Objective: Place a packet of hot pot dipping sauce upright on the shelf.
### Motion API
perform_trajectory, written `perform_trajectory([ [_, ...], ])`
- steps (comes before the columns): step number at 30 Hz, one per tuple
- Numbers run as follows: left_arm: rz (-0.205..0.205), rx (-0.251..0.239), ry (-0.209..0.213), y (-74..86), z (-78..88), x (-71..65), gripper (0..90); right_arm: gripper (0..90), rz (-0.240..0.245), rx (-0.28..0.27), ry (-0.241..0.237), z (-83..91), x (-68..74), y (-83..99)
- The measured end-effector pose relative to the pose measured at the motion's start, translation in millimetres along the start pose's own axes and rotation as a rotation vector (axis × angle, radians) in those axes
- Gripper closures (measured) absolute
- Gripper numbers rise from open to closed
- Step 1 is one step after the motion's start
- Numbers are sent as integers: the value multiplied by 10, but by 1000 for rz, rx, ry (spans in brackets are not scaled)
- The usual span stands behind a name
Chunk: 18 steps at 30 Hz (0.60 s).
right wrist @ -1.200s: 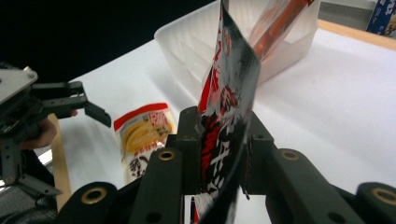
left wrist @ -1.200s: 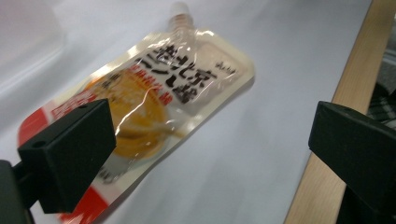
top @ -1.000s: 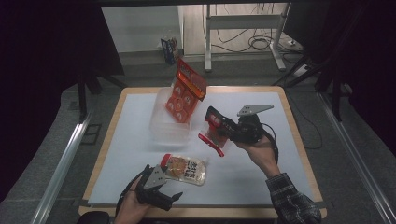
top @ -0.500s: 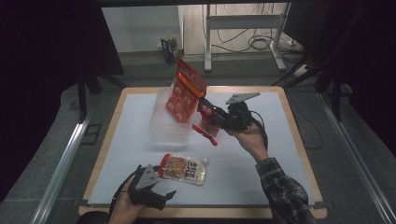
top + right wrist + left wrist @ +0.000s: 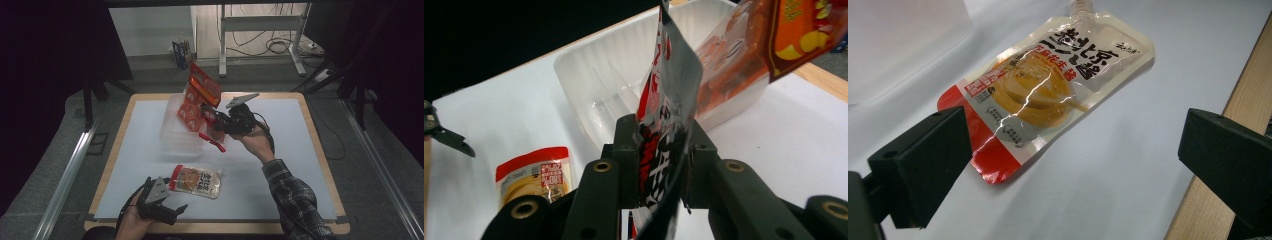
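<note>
On the worktop (image 5: 300,165) before us, a clear tub (image 5: 177,135) stands toward the far side, left of centre, with a tall snack bag (image 5: 197,97) standing upright in it and rising above its rim. Just right of the tub, our right gripper (image 5: 212,131) holds a slim packet (image 5: 664,135) on edge between its fingers (image 5: 626,150), at the tub's near right corner. Nearer to us, a sauce pouch (image 5: 196,181) lies flat on the worktop, well apart from the tub. Our left gripper (image 5: 167,212) sits at the near edge, just left of the pouch, its fingers either side of the pouch's near end without touching it.
</note>
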<state>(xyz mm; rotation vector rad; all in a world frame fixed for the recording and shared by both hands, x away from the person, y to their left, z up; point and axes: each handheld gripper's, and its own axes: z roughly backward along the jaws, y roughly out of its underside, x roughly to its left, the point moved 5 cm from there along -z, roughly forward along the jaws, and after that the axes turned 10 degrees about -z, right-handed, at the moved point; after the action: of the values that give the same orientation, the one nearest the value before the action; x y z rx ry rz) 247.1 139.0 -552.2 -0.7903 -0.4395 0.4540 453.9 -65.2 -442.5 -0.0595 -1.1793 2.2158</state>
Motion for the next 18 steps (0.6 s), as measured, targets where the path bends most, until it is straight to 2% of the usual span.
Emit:
perform_trajectory([
  [8, 1, 0, -4, 6, 3, 13, 9, 727, 30, 12, -25, -175, 22, -98],
  [18, -14, 14, 3, 12, -13, -2, 9, 733, 60, 36, -22, -375, 91, -202],
])
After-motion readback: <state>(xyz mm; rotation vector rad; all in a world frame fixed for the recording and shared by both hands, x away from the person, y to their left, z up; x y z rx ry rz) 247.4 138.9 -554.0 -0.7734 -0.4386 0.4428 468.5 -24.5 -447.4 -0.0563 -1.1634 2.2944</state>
